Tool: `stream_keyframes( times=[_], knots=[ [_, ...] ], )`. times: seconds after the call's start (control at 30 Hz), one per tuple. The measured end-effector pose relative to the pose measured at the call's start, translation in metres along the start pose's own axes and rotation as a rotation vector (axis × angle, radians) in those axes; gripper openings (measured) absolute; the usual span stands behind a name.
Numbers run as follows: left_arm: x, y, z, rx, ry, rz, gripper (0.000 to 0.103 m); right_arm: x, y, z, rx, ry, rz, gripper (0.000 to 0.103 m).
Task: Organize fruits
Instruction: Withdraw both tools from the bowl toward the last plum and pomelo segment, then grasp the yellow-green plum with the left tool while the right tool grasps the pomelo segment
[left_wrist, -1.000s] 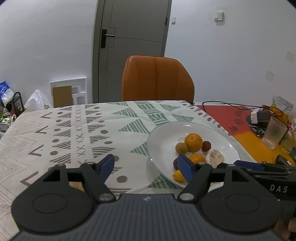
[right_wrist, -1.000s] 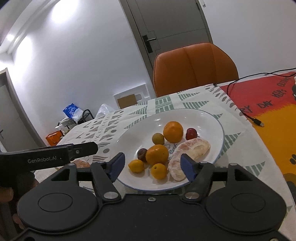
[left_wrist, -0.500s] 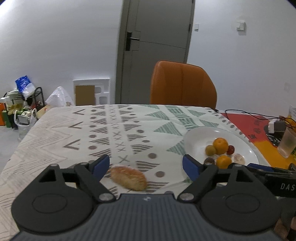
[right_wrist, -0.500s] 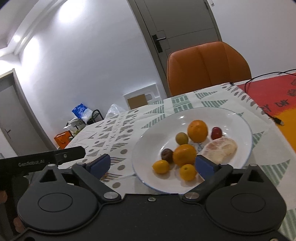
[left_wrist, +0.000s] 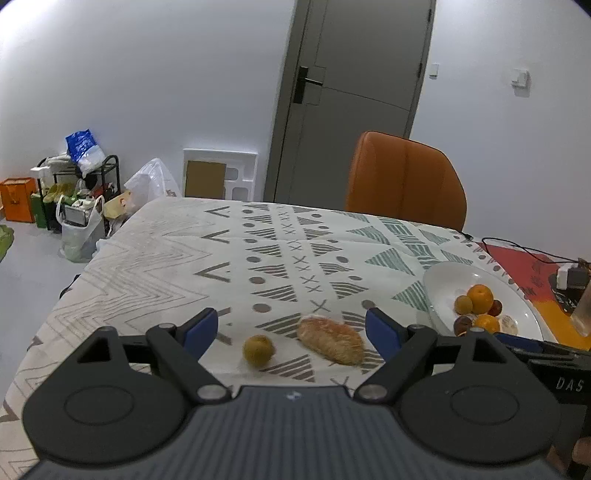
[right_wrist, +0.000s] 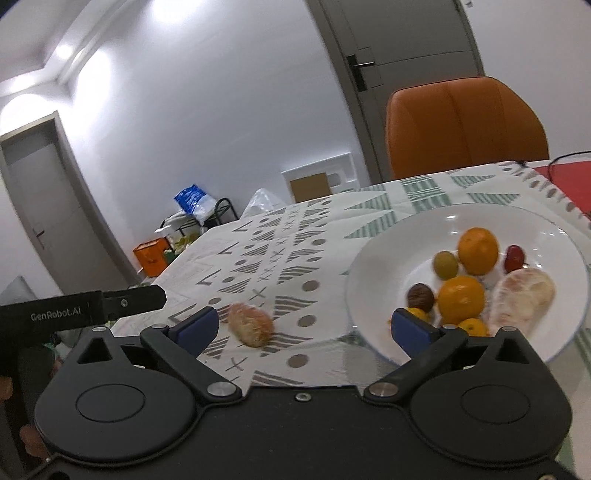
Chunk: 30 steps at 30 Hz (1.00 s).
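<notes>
Your left tongs stand wide apart with nothing pinched. Between and just beyond their blue tips, two loose pieces lie on the patterned worktop: a small round yellow-green fruit toward 7 o'clock of the gap, and an elongated peeled citrus segment just beside it at about 3 o'clock of the fruit. Your right tongs are also spread wide and empty. In their view the same segment sits near the left tip at 9 o'clock, while the white plate fills the 2 o'clock side, its rim behind the right tip.

The plate already carries the rest: two oranges, a green fruit, a dark brown one, a red one, small yellow ones and a large peeled pomelo-like piece. What is left, as I read it, is bringing the two loose pieces over.

The risks:
- The round fruit can roll if one tip nudges it before the other arrives; come in centred.
- The peeled segment looks soft, so a hard squeeze could tear it or smear the cloth.
- The two pieces lie close, so closing on one may knock the other away.
- Your two tools are side by side; reaching for the same piece could make them collide.
- The right tip is close to the plate's rim and could clip it.
</notes>
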<state>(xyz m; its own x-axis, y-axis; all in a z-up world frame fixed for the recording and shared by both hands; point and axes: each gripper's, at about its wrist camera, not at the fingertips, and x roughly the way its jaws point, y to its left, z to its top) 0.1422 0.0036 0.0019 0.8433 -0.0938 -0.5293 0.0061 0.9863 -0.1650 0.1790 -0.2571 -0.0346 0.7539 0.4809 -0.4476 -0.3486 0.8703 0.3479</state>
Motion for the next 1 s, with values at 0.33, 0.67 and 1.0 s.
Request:
stream_keyframes(
  times=[0.33,0.67,1.0],
  knots=[
    [0.003,0.025,-0.004,-0.042,0.008,0.019,0.086,0.013,0.023,-0.002,-0.046,0.028,0.018,0.101],
    [0.015,0.036,-0.012,-0.049,0.035,-0.004,0.083,0.031,0.037,-0.004,-0.093,0.075,0.041,0.095],
    [0.046,0.04,-0.017,-0.083,0.088,-0.048,0.06,0.047,0.037,-0.006,-0.115,0.118,0.034,0.078]
  ],
)
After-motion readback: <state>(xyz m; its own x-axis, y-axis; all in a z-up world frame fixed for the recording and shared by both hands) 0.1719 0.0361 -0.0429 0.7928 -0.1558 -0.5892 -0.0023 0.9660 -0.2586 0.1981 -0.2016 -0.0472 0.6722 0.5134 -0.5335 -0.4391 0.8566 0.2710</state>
